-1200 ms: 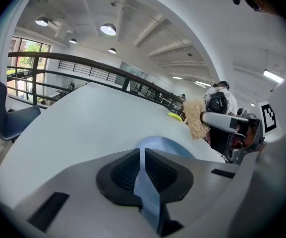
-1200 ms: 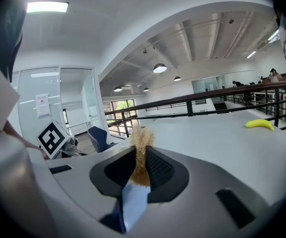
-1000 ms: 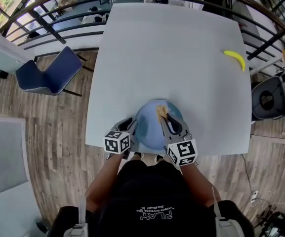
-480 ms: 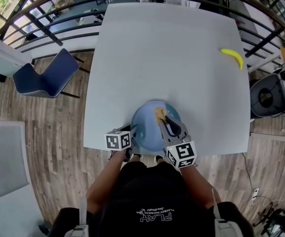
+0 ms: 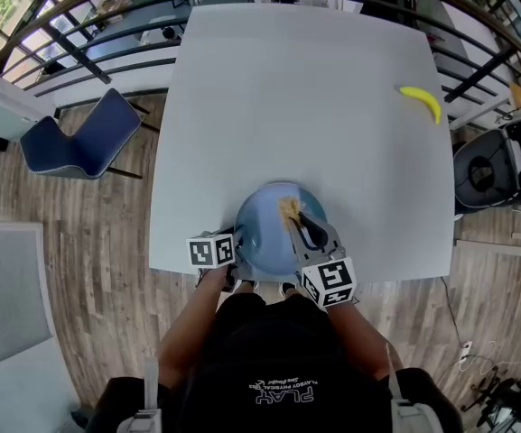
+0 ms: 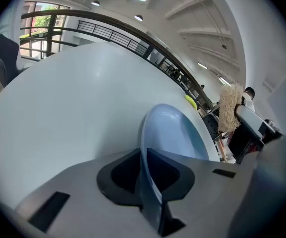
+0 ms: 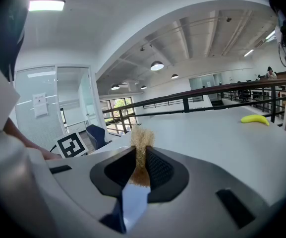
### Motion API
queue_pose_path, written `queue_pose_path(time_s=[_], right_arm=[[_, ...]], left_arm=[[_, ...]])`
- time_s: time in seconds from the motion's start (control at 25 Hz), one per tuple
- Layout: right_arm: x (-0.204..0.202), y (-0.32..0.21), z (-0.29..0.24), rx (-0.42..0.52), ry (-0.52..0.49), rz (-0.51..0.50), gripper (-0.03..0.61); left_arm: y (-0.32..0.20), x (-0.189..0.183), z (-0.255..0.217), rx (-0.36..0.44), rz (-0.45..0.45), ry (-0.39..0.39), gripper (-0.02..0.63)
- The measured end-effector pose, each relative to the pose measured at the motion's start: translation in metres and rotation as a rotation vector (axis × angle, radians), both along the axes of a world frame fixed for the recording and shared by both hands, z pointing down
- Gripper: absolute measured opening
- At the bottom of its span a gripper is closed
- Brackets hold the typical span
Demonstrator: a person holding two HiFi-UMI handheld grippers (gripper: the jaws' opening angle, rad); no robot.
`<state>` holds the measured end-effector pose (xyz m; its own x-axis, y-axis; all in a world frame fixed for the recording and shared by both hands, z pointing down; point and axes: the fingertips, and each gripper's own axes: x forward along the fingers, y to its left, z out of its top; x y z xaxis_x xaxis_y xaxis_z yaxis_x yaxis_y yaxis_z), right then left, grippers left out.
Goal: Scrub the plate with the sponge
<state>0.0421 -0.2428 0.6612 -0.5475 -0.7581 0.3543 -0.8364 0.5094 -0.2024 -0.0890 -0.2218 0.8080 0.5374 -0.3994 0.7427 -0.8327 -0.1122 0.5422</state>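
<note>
Left gripper (image 6: 143,153) jaws have just been closing and now pinch the plate (image 6: 175,133) rim between them; right gripper (image 7: 142,156) jaws squeeze the sponge (image 7: 142,138); scrubbing pressure might lever the thinly held rim loose.

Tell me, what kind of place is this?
Probably an open office or lab: a big white table beside a black railing, with a blue chair on the wooden floor.

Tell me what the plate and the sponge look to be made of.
The plate is probably plastic or melamine, though glazed ceramic is possible: it is pale blue and smooth with a soft sheen and a thin, even rim. The sponge seems a fibrous, loofah-like scrubber: tan and matt, with frayed strands along its top.
</note>
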Motion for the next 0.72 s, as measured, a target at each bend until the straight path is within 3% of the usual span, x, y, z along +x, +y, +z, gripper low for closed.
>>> queue_pose_path(time_s=[0.32, 0.72], right_arm=[[-0.001, 0.0, 0.004, -0.001, 0.015, -0.01, 0.067], [0.009, 0.008, 0.017, -0.009, 0.081, -0.013, 0.067]], left_arm=[[-0.005, -0.001, 0.001, -0.018, -0.073, 0.068, 0.035], [-0.005, 0.001, -0.01, 0.014, -0.082, 0.106, 0.028]])
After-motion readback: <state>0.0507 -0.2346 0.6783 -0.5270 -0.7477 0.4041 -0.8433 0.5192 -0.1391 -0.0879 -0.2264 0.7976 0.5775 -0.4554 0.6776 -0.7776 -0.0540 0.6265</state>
